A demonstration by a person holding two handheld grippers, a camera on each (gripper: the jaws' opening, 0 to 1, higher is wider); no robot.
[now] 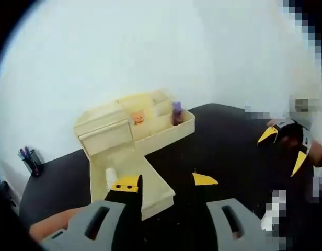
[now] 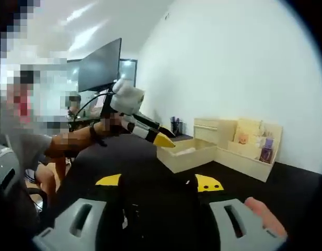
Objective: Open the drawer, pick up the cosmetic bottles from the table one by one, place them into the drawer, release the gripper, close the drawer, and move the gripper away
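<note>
Drawer (image 1: 130,180) of pale wood stands pulled out from the desk organiser (image 1: 135,123) on the black table (image 1: 229,151), its open tray reaching toward the left gripper (image 1: 164,181). That gripper's yellow-tipped jaws are spread apart with nothing between them; the left jaw overlaps the drawer's near end, the right jaw sits over bare table beside it. Inside the drawer, just ahead of the left jaw, lies a small white bottle (image 1: 111,177). Farther ahead, in the organiser's open compartment, stands a purple bottle (image 1: 176,112) near a small orange figure (image 1: 138,118). A cup of pens (image 1: 30,159) sits well off to the left. The right gripper (image 1: 284,149) shows at the right, jaws parted and empty, well apart from the drawer. In the right gripper view, the right gripper (image 2: 158,182) also holds nothing between its spread jaws, and the drawer (image 2: 186,153) lies ahead of it, with the left gripper's yellow tip just above the near corner. The purple bottle (image 2: 266,149) stands ahead and to the right.
</note>
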